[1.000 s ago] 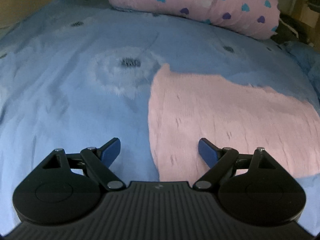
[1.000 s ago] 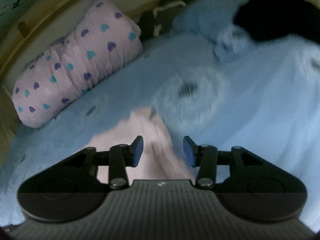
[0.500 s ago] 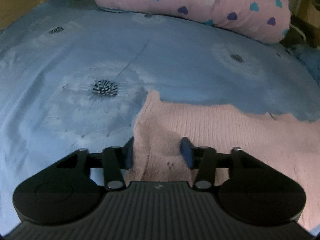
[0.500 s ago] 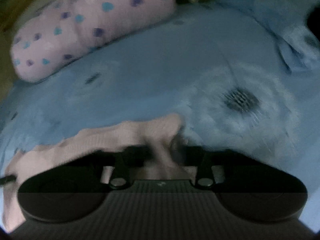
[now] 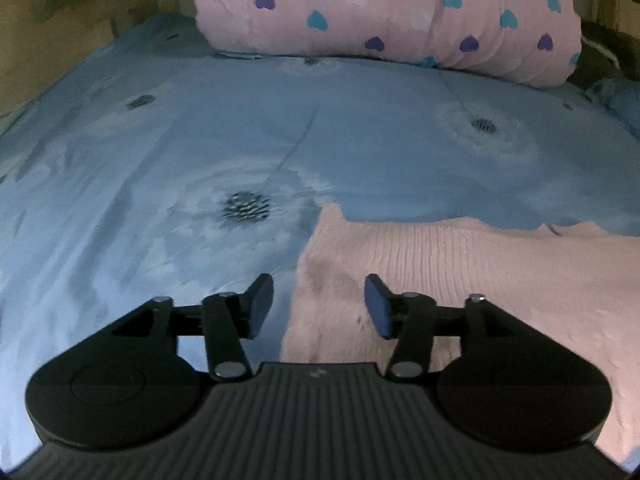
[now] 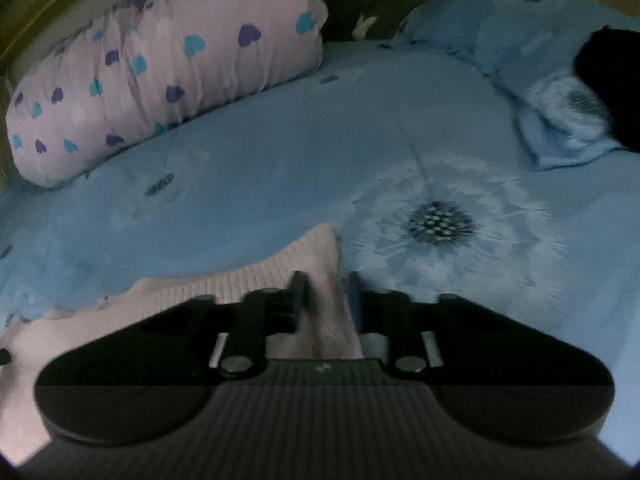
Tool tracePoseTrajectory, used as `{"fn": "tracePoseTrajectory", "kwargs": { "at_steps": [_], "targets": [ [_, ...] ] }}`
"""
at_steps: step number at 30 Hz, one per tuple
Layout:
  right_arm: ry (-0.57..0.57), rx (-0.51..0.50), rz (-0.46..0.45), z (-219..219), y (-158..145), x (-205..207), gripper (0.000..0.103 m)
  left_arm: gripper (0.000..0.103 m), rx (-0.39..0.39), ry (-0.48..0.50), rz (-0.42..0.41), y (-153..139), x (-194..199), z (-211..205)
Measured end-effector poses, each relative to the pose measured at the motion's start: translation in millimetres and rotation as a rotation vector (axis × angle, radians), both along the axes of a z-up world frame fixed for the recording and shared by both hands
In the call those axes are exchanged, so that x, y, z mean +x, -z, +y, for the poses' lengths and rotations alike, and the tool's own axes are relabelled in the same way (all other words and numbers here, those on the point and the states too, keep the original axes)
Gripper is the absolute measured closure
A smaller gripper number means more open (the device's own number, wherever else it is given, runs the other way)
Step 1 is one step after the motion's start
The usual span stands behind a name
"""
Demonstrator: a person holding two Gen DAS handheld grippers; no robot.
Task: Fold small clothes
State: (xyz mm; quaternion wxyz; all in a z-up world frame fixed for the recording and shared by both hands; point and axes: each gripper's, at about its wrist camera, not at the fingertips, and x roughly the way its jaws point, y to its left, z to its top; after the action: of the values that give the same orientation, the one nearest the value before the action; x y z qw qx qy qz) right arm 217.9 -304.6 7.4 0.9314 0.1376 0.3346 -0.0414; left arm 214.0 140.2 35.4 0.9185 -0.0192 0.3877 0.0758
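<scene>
Left wrist view: we see the pink knit garment (image 5: 460,276) lying flat on the blue dandelion-print bedspread (image 5: 160,168), spread from the near centre out to the right edge. Its left edge runs between the blue pads of the left gripper (image 5: 319,306). These jaws have just been opening and stand moderately wide; neither pad presses the cloth, so nothing is held on this side.

Right wrist view: the right gripper (image 6: 326,300) straddles the far right corner of the same garment (image 6: 256,280). Its jaws have also just been opening from a near-closed state and now stand narrow. A ridge of pink knit rises between the pads, but a small gap shows on each side, so we judge the pinch loosened, not gripping.

Risks as we judge them: with both claws slack, any lift now would leave the corners behind or catch one side only, skewing the fold. A closing pad set too deep could pinch the bedspread together with the knit and drag it. The fuzzy, stretchy knit may slip from a shallow bite.

Containers: none in either view. A pink heart-print pillow (image 5: 384,20) lies at the far end of the bed, well apart from the garment, and a dark object (image 6: 608,80) sits far right.
</scene>
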Motion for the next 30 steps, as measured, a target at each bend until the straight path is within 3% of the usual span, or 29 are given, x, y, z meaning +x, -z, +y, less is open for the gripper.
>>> {"fn": "tracePoseTrajectory", "kwargs": {
  "at_steps": [2,8,11,17,19,21,23,30],
  "targets": [
    [-0.007,-0.013,-0.03,-0.8,-9.8,-21.4,0.057,0.037,-0.02,-0.002,0.002,-9.5,-18.2,3.2],
    [-0.131,-0.078,-0.056,18.7,-28.7,-81.5,0.057,0.034,-0.052,0.003,0.011,-24.4,-74.4,0.0],
    [-0.115,-0.109,-0.051,22.1,-28.7,-106.4,0.057,0.031,-0.084,-0.003,0.015,-20.6,-99.0,-0.7],
    [0.014,0.043,0.03,3.8,-6.7,-143.4,0.057,0.03,-0.088,-0.04,0.047,3.0,-119.0,3.0],
    [0.074,0.108,0.02,-1.3,0.4,-153.1,0.056,0.03,-0.119,-0.047,0.053,9.8,-117.5,7.2],
    [0.117,0.155,0.007,-1.8,6.7,-159.7,0.044,0.028,-0.149,-0.053,0.058,13.5,-116.4,10.6],
    [0.145,0.199,0.001,-0.9,13.0,-161.1,0.038,0.028,-0.164,-0.051,0.062,14.9,-115.1,11.6],
    [0.172,0.327,-0.047,11.0,31.9,-144.5,0.037,0.023,-0.181,-0.05,0.079,17.8,-108.4,16.5]
  ]
}}
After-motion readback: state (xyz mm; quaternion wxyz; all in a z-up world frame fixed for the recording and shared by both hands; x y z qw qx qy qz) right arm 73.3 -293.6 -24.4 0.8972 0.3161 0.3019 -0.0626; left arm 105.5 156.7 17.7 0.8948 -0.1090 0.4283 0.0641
